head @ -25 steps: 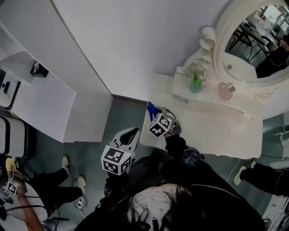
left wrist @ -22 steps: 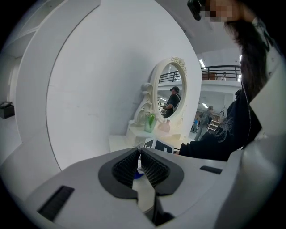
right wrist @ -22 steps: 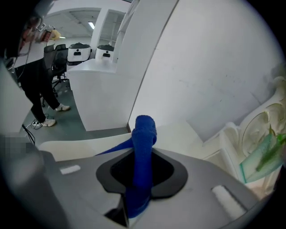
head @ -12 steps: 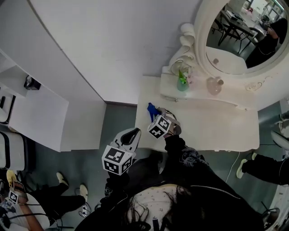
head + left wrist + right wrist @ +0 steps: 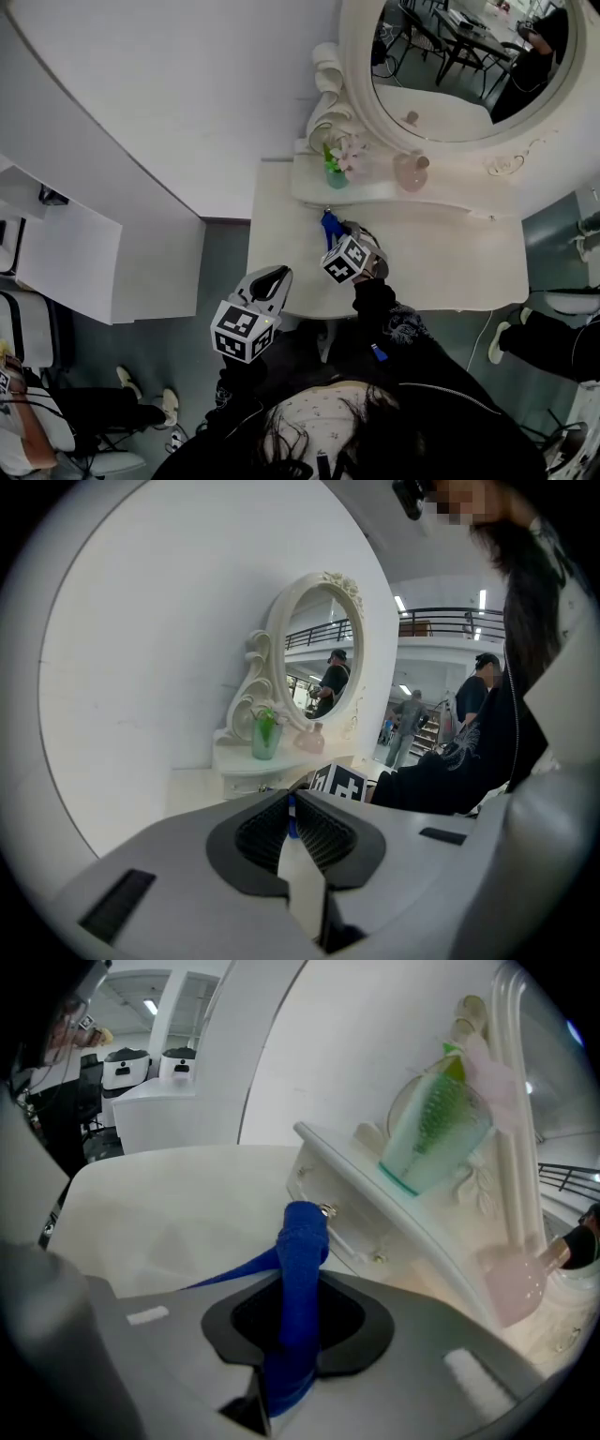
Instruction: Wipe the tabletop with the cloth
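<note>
The blue cloth (image 5: 329, 225) hangs bunched from my right gripper (image 5: 339, 236), which is shut on it over the left part of the white tabletop (image 5: 450, 267), just in front of the raised shelf. In the right gripper view the cloth (image 5: 302, 1237) stands up between the jaws of the right gripper (image 5: 298, 1290), with a strip trailing left onto the tabletop (image 5: 169, 1194). My left gripper (image 5: 274, 276) is held off the table's front left edge above the floor; in its own view the left gripper (image 5: 292, 810) holds nothing, its jaws together.
An oval mirror (image 5: 459, 66) in an ornate white frame stands at the back. On the shelf (image 5: 450, 195) are a green vase (image 5: 335, 172) and a pink bottle (image 5: 411, 172). A white desk (image 5: 66, 253) stands to the left. Someone's shoe (image 5: 497, 342) is at the right.
My right gripper has carried the cloth from the table's left front corner inward, closer to the shelf. The head view has swung so the table sits further left. The left gripper has stayed put.
</note>
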Available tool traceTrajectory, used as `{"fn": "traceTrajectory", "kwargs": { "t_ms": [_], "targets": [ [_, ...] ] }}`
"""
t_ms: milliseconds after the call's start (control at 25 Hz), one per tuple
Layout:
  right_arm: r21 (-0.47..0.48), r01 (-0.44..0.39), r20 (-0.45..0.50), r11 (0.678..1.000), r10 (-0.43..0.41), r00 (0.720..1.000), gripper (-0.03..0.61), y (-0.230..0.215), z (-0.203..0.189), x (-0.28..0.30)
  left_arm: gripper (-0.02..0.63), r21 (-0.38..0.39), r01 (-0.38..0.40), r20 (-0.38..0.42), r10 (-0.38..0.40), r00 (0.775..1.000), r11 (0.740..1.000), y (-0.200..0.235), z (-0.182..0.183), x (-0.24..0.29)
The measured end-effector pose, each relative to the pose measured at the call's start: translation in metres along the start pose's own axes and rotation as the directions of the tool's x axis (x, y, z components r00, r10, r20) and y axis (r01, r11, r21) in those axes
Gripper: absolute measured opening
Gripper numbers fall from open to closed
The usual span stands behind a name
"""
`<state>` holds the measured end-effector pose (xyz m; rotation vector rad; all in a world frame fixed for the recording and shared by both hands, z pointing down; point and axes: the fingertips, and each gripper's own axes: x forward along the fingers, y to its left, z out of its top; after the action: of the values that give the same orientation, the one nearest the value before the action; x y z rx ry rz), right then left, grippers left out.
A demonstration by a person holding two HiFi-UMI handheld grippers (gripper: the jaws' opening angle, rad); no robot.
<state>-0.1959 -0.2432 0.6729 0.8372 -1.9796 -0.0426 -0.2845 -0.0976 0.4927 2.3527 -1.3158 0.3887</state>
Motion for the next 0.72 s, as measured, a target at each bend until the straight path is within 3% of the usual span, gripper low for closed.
{"fn": "traceTrajectory", "kwargs": {
  "t_ms": [720],
  "targets": [
    [0.097, 0.034, -0.013, 0.995, -0.033, 0.999, 0.074, -0.146, -0.152, -0.040, 0.000, 0.040, 0.086, -0.041, -0.084, 0.996, 0.996, -0.151, 0.034, 0.153]
  ]
}}
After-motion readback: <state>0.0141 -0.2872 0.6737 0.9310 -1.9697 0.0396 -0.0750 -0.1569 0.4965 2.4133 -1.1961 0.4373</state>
